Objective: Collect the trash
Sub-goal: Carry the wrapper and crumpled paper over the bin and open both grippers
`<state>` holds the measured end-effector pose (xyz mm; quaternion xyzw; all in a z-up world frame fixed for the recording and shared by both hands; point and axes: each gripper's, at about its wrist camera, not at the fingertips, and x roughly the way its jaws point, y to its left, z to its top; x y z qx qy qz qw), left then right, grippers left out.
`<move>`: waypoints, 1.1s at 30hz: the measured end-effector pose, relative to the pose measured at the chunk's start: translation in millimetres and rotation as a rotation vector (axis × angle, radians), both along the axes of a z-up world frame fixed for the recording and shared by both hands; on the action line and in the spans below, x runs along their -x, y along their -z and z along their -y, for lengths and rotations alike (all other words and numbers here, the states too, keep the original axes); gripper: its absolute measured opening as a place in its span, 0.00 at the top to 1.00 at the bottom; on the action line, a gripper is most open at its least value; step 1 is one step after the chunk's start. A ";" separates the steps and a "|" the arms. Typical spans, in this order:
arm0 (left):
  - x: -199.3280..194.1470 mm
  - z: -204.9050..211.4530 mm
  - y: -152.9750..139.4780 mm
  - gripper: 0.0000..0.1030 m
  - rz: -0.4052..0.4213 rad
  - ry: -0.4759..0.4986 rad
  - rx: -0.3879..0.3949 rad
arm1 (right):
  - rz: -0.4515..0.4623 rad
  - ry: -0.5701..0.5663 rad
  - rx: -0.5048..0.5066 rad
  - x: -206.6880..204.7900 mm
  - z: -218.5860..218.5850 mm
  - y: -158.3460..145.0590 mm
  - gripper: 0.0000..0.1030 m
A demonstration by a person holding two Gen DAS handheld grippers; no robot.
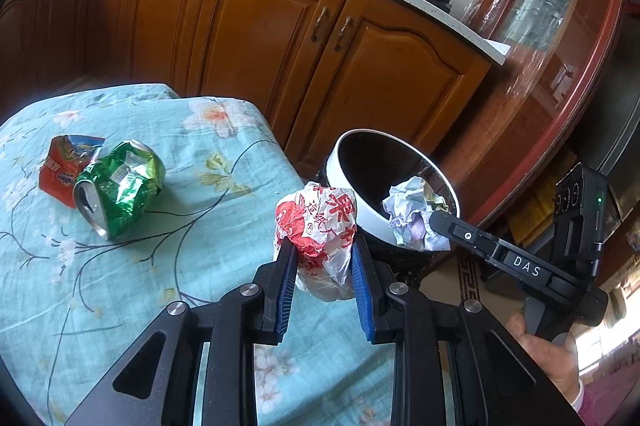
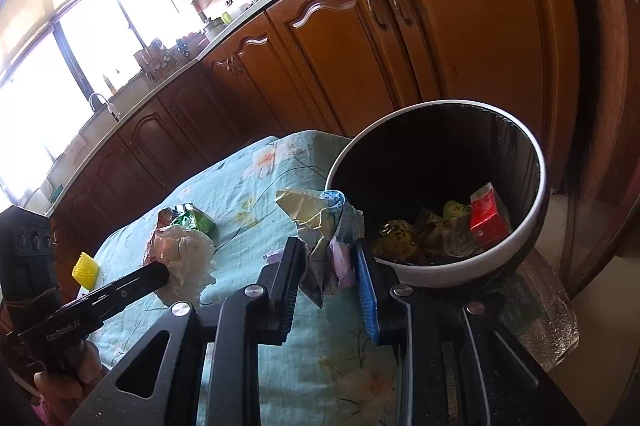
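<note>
**A:** What are you holding in each gripper?

**B:** Your left gripper [image 1: 323, 258] is clamping its jaws on a crumpled white wrapper with red print [image 1: 316, 226], held just past the edge of the table [image 1: 168, 266], which is covered in a teal floral cloth. Your right gripper [image 2: 330, 266] is clamping its jaws on a wad of crumpled paper [image 2: 320, 226], pale yellow and blue on top. The lower part of each bundle is hiding between the blue pads, so you cannot tell its full shape.

**A:** Where is the bin?

**B:** The round bin [image 2: 520, 226], white rimmed and dark inside, is standing just beside the table's far corner. From the right wrist view you are seeing trash lying at its bottom: a red carton [image 2: 486, 216] and yellowish pieces too dark to identify. The bin's base is cut off behind the right gripper. In the left wrist view the paper wad is hanging over the bin's near rim.

**A:** What is lying on the table?

**B:** A crushed green can [image 1: 120, 184] is lying on its side, touching a red snack packet [image 1: 60, 166] partly hidden behind it. In the right wrist view a small yellow textured object [image 2: 85, 269] is showing near the left gripper; what it is cannot be made out.
</note>
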<state>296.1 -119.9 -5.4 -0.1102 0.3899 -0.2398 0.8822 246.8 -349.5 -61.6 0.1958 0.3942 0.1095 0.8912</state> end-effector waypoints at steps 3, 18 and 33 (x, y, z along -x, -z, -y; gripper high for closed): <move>-5.0 11.4 0.8 0.75 0.000 0.020 -0.011 | -0.004 0.018 -0.003 1.1 9.5 1.7 0.73; -38.5 63.8 -6.5 0.75 0.038 0.103 -0.043 | 0.018 0.080 0.007 0.7 42.2 -6.5 0.73; -86.3 113.7 0.9 0.75 0.021 0.160 -0.117 | -0.005 0.117 0.018 -22.9 69.1 -2.0 0.73</move>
